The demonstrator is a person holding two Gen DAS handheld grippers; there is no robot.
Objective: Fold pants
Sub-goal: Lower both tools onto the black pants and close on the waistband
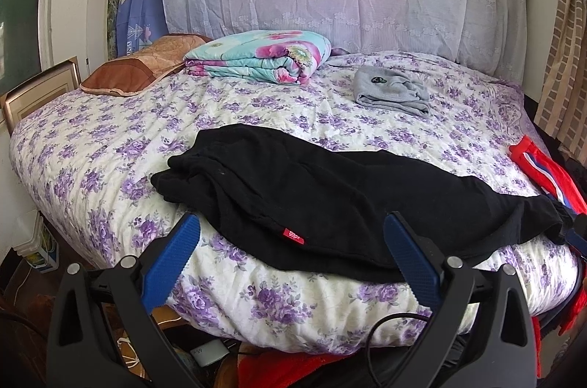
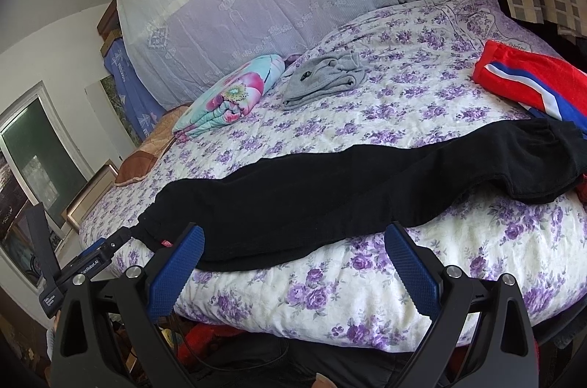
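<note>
Across near bed edge (image 1: 256,311): black pants (image 1: 312,189) lying lengthwise, legs stacked, cuffs touching red garment (image 2: 532,83). Your left gripper (image 1: 291,259) and right gripper (image 2: 295,263) both spread wide, holding nothing. Risk: snagging quilt underneath, pinching one layer only, dragging pants overboard.

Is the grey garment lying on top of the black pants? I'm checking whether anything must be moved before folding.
No: the grey garment sits folded farther back on the bed, apart from the black pants, with bare bedspread between them.

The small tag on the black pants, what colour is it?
Red tag, clearest in the left wrist view.
</note>
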